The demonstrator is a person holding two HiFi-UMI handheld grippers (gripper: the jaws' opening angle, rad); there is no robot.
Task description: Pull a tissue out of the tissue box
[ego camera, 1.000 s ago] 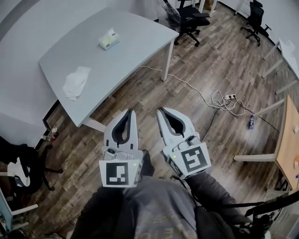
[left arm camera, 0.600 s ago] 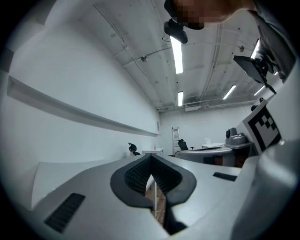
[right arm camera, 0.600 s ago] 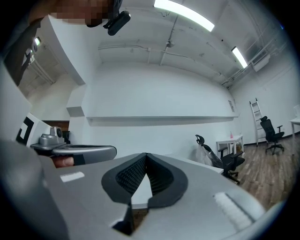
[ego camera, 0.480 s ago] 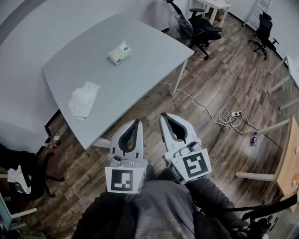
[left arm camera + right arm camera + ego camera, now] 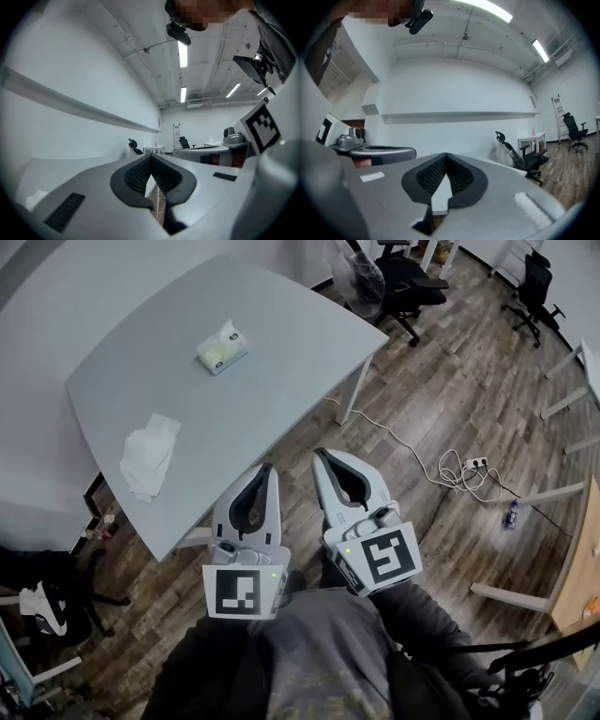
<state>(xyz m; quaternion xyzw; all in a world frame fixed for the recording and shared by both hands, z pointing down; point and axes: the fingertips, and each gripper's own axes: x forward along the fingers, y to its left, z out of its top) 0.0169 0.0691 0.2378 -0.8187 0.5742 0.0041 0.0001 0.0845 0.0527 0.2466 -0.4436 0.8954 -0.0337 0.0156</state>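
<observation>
Head view, tissue box [image 5: 222, 348] on table [image 5: 291, 362], tissue [image 5: 223, 335] protruding

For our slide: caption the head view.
Left gripper and right gripper, shut and empty, before a table with tissue box and loose tissue.

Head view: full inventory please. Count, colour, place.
table: one, grey, upper left.
tissue box: one, white and pale green, on the table's far part.
loose tissue: one, white, crumpled, on the table near its left edge.
office chairs: two, black, top edge.
cable with power strip: one, white, floor right of the table.
bottle: one, blue, floor at right.
left claw: one, white, shut, empty, bottom centre.
right claw: one, white, shut, empty, beside it.
</observation>
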